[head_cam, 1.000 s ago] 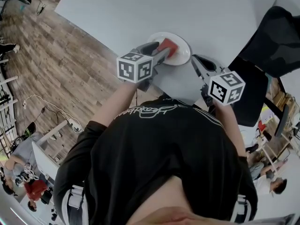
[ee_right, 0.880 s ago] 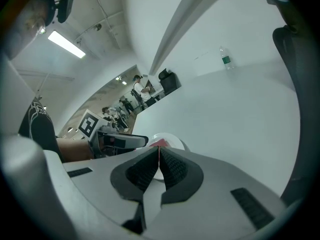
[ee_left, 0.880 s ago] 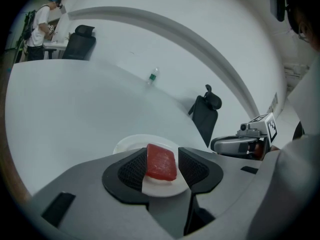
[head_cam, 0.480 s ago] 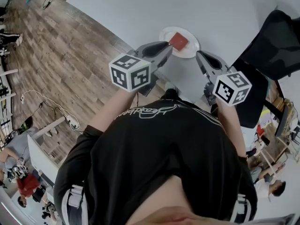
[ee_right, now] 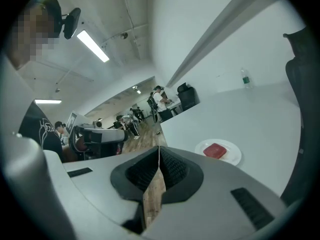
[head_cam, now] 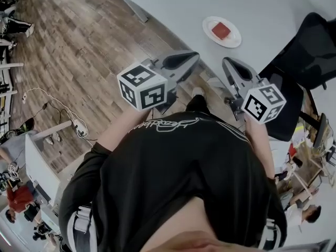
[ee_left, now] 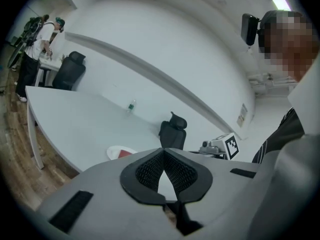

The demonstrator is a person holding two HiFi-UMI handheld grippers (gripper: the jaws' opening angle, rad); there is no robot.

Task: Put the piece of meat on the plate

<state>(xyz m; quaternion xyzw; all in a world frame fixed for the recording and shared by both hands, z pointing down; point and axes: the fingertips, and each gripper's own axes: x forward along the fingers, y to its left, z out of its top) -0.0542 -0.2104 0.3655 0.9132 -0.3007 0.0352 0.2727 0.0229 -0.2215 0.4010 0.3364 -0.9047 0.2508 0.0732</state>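
A red piece of meat (head_cam: 221,30) lies on the white plate (head_cam: 232,40) near the white table's edge. It also shows in the left gripper view, meat (ee_left: 125,154) on plate (ee_left: 113,151), and in the right gripper view, meat (ee_right: 215,150) on plate (ee_right: 233,155). My left gripper (head_cam: 197,56) hangs off the table, well short of the plate, shut and empty, its pads meeting (ee_left: 163,150). My right gripper (head_cam: 224,62) is beside it, also shut on nothing (ee_right: 159,148).
The white table (head_cam: 173,7) runs far back, with a small bottle (ee_left: 131,105) on it. A black office chair (head_cam: 307,46) stands at the table's right. Wooden floor (head_cam: 79,51) lies under the grippers. People stand at desks in the background.
Both grippers have drawn back and up from the plate, off the table's edge. The left gripper left the meat on the plate and its jaws have shut empty.
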